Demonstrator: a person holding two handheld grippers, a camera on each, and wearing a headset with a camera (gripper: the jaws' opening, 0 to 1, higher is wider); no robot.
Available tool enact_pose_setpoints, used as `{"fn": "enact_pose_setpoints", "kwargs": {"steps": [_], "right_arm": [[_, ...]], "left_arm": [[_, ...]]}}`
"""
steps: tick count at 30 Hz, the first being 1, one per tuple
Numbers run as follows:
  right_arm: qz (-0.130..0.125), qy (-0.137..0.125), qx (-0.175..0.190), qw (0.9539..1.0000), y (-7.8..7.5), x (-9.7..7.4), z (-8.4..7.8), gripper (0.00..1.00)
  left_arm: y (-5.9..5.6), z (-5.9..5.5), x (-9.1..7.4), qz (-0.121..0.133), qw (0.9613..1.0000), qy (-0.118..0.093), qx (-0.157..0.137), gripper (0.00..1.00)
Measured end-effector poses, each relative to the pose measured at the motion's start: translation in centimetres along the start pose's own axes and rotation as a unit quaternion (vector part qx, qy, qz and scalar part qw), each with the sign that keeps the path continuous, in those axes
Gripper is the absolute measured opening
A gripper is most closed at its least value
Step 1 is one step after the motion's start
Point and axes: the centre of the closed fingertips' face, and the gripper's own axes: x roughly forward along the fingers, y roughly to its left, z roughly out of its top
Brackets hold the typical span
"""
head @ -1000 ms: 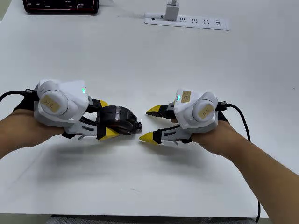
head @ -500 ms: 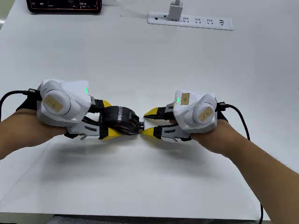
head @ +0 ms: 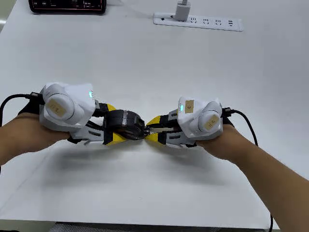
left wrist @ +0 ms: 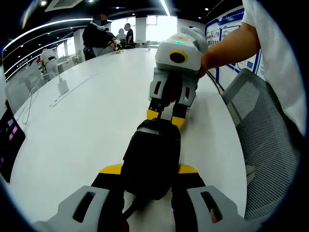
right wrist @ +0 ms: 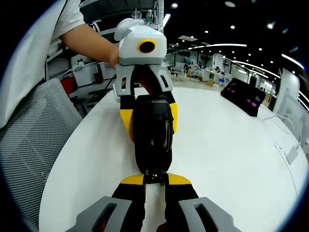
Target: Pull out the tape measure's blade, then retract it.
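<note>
one tape measure is clamped in the left hand-held gripper at the desk; its blade tip is pinched by the closed right hand-held gripper.

The left gripper clamps a black tape measure between its yellow-tipped fingers. Just beyond the fingertips, the right gripper meets the case's far end, tips nearly together, above the white table.

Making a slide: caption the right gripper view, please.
The right gripper grips the tape measure's blade tip while the left gripper holds its case.
</note>
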Motion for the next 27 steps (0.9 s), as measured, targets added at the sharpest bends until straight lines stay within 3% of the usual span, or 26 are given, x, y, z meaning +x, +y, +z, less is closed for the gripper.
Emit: {"fn": "enact_pose_setpoints", "kwargs": {"steps": [27], "right_arm": [[-0.003,0.002,0.009,1.0000,0.02,-0.01,-0.03,0.11]], "left_arm": [[-0.03,-0.04,-0.01,0.002,1.0000,0.004,0.001,0.32]]}}
